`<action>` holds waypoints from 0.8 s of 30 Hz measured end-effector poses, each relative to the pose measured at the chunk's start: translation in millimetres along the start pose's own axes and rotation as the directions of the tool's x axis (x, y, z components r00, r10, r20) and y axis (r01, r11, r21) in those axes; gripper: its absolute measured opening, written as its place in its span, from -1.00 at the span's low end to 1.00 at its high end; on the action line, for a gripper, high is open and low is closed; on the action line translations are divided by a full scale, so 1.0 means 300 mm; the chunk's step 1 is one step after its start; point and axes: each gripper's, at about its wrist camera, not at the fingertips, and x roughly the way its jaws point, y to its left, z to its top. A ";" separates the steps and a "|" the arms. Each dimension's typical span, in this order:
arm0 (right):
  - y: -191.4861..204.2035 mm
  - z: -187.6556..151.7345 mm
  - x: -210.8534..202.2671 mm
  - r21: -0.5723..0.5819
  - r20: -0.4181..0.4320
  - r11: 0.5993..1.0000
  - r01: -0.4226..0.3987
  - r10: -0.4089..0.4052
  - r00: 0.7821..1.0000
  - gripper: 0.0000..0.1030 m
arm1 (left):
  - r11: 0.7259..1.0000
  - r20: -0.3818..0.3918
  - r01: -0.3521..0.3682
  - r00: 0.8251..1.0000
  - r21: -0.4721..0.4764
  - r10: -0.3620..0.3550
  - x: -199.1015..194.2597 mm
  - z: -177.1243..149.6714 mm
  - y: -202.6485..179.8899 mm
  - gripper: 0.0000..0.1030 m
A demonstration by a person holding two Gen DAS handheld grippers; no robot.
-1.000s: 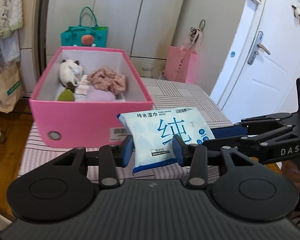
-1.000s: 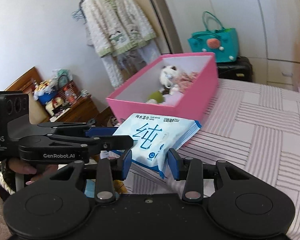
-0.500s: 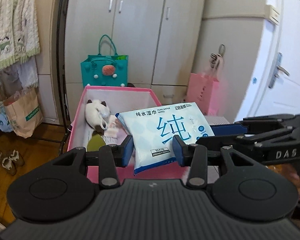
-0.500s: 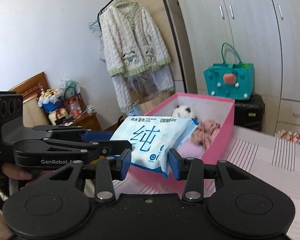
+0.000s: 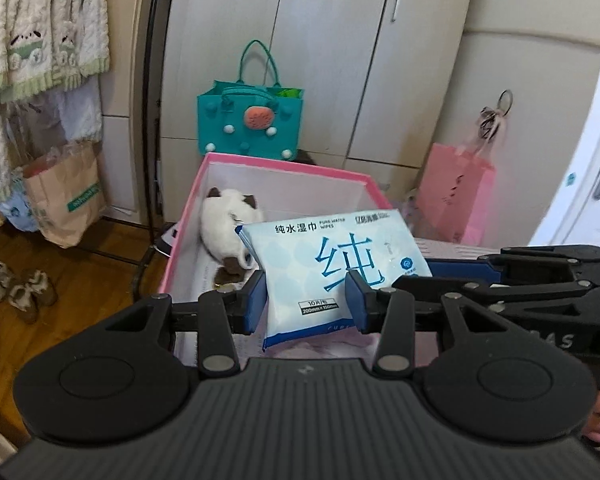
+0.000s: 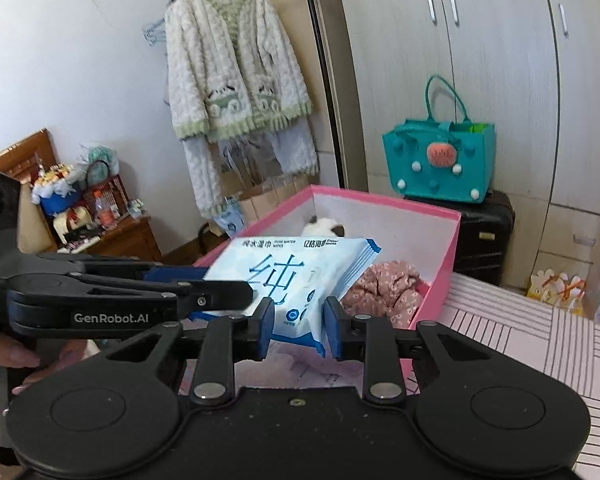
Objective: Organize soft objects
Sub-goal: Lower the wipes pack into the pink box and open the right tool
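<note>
As right gripper [image 6: 298, 326] jaws closed, wipes pack [image 5: 336, 268] now over pink box [image 5: 288, 168]

Both wrist cameras look closely along their fingers, sharing the pink box [image 5: 364, 178] and teal bag [image 6: 440, 168].

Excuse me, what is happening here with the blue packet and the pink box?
A person holds a gripper in each hand, and both grip one pack of wet wipes. The left gripper clamps its near edge; the right gripper, whose jaws have just been closing, pinches a corner. The pack hangs over the open pink box, which holds a plush cat and floral fabric.
</note>
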 end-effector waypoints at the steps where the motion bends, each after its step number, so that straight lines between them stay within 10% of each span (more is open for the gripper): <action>1: 0.000 -0.003 0.017 0.004 -0.010 1.000 0.003 -0.003 1.000 -0.37 | 1.000 -0.001 -0.014 1.000 0.012 0.014 0.007 0.001 -0.004 -0.20; 12: -0.019 -0.018 0.070 -0.020 -0.034 0.994 0.105 -0.106 0.994 -0.24 | 0.955 0.082 -0.236 0.971 0.181 0.225 0.021 -0.005 -0.052 0.00; 24: -0.069 -0.043 -0.123 0.048 0.009 0.992 0.114 -0.114 0.993 0.00 | 0.984 0.010 -0.099 0.995 0.147 0.098 -0.095 -0.026 -0.082 0.25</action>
